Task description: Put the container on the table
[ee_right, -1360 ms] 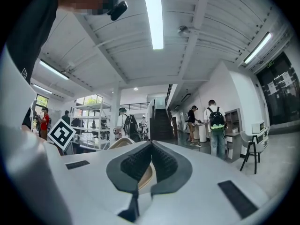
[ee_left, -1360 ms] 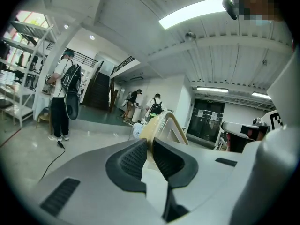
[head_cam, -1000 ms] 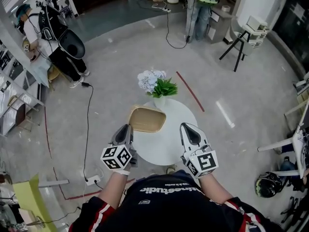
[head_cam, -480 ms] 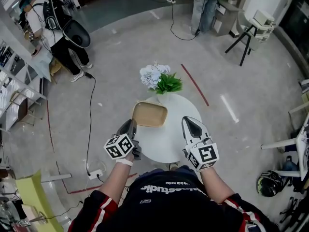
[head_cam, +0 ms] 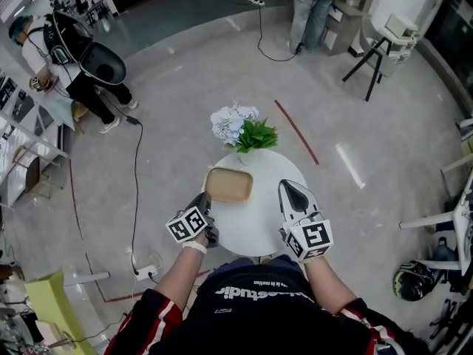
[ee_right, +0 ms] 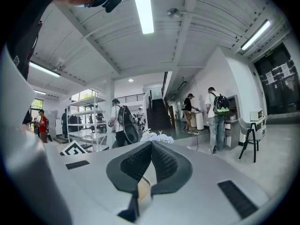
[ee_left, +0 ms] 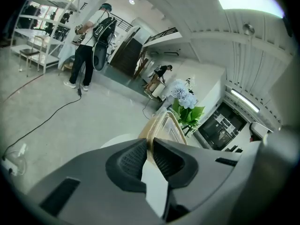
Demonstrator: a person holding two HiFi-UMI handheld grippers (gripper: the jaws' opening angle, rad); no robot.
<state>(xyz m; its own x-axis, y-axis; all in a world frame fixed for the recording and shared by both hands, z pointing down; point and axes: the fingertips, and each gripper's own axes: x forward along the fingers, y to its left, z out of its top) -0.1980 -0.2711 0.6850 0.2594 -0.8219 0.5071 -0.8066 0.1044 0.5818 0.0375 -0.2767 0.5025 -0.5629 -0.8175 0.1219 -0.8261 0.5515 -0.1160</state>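
A shallow tan container (head_cam: 229,185) sits low over the left part of the round white table (head_cam: 259,224); I cannot tell whether it touches the top. My left gripper (head_cam: 202,200) is shut on its near left rim. In the left gripper view the thin rim of the container (ee_left: 165,124) runs out from between the pressed pads of the left gripper (ee_left: 151,142). My right gripper (head_cam: 291,188) hovers over the table's right side, shut and empty. In its own view the right gripper (ee_right: 151,144) has its tips together.
A vase of pale blue flowers and green leaves (head_cam: 241,128) stands at the table's far edge, just beyond the container. A black cable (head_cam: 135,176) and power strip (head_cam: 143,274) lie on the floor at left. People (head_cam: 63,46) stand far off.
The left gripper has come down and moved right with the container, which now lies lower and further in over the table. The right gripper has shifted slightly.
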